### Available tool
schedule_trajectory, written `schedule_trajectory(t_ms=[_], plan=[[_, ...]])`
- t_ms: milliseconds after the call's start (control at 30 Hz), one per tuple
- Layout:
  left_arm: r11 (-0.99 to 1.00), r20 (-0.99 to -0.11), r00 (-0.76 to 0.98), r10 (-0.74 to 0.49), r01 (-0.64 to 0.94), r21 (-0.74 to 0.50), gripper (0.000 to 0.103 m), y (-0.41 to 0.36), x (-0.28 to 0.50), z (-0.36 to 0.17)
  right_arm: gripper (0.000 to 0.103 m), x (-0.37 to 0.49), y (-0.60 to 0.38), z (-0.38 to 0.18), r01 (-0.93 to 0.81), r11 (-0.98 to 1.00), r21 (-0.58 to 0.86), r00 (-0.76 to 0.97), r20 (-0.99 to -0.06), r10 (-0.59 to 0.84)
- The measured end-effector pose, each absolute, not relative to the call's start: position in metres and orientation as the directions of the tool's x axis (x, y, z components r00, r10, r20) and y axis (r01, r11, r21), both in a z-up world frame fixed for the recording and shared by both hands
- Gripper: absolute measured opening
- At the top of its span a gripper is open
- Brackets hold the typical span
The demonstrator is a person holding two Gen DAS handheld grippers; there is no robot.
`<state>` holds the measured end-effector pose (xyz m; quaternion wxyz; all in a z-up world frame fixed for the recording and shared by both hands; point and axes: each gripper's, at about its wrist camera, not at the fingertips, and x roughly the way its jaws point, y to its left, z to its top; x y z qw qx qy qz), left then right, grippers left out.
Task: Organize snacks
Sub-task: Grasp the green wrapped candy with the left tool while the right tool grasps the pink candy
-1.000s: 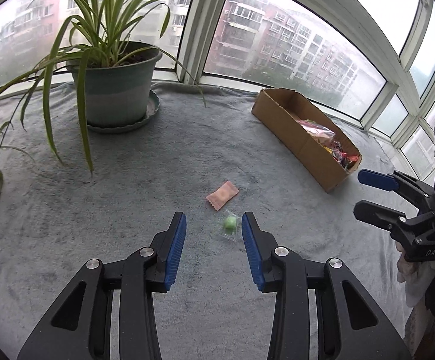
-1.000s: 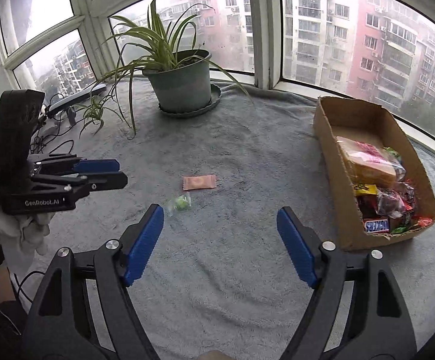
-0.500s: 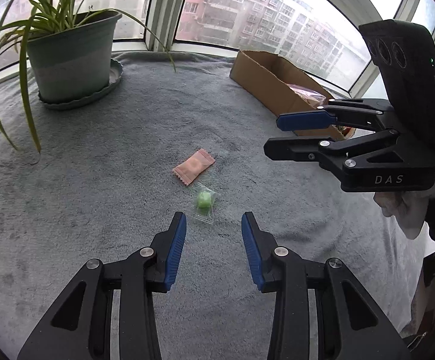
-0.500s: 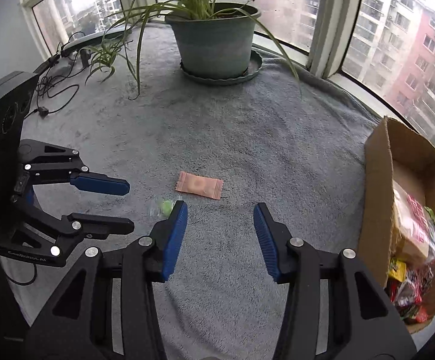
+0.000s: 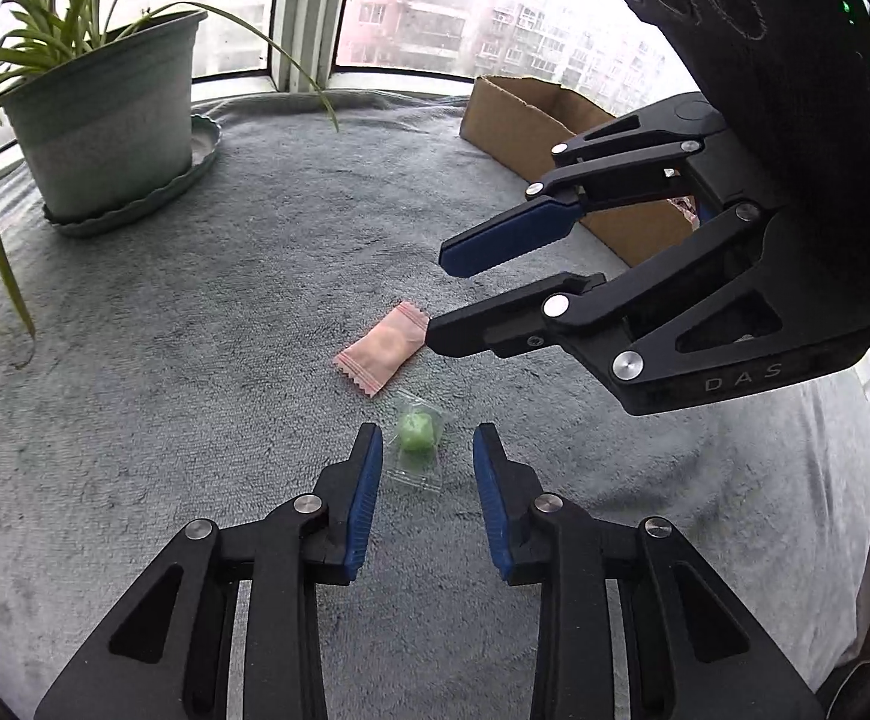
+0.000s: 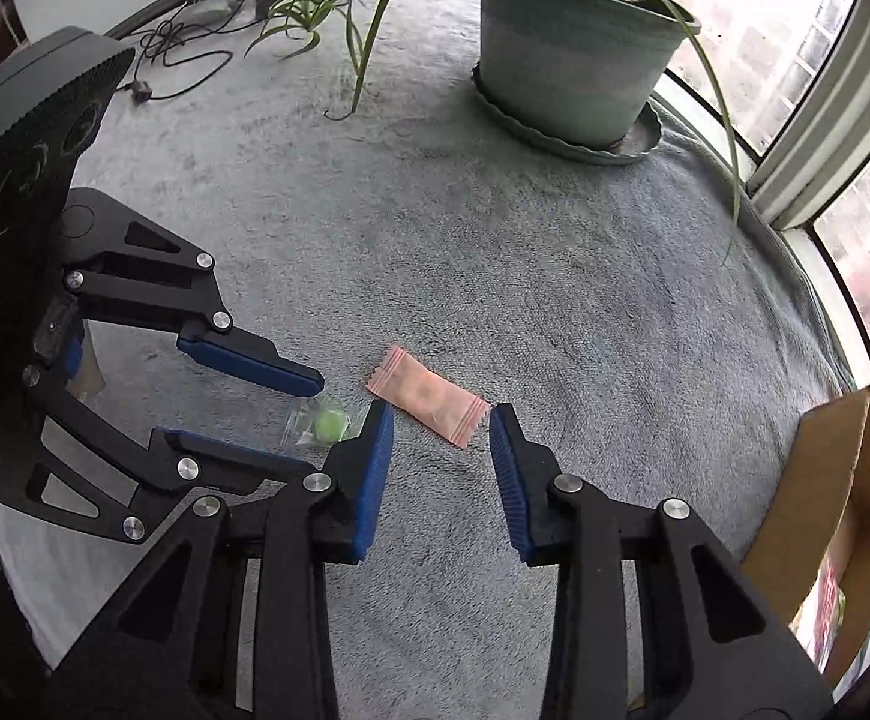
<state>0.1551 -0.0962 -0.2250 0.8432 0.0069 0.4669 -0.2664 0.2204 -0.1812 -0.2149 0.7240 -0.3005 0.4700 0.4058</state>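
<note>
While both hand-held grippers point down at the grey blanket (image 5: 195, 312), the left hand-held gripper (image 5: 428, 441) has its jaws apart and closing, the green candy (image 5: 416, 431) lying between the pads, untouched. The right hand-held gripper (image 6: 441, 420), jaws also apart and closing, straddles one end of the pink packet (image 6: 429, 396) without pressing it. In the left view the packet lies at 11 o'clock of the candy, the box (image 5: 531, 120) at 1 o'clock, the plant pot (image 5: 105, 120) at 10 o'clock.

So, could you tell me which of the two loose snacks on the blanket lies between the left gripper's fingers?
The green candy in clear wrap lies inside the closing left gripper; the pink sachet lies beyond it.
</note>
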Motion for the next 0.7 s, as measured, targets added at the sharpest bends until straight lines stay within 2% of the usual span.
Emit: schedule_trajectory(t_ms=[300,367,433,700], plan=[[0.866,-0.791,0.431,-0.435,0.440,-0.237,0.029,-0.100,0.160,-0.232,0.035,0.223,-0.170,-0.230,-0.911,0.404,-0.087,0.217,-0.932,0.289],[0.874,-0.789,0.444,-0.424,0.428,-0.229,0.022,-0.100,0.160,-0.233,0.035,0.222,-0.168,-0.231,-0.919,0.386,-0.085,0.209,-0.934,0.291],[0.878,-0.785,0.450,-0.426,0.414,-0.240,0.019,-0.099,0.161,-0.234,0.035,0.221,-0.165,-0.234,-0.927,0.365,-0.089,0.202,-0.937,0.284],[0.878,-0.784,0.448,-0.430,0.411,-0.246,0.018,-0.096,0.152,-0.234,0.035,0.219,-0.157,-0.239,-0.943,0.308,-0.128,0.215,-0.939,0.268]])
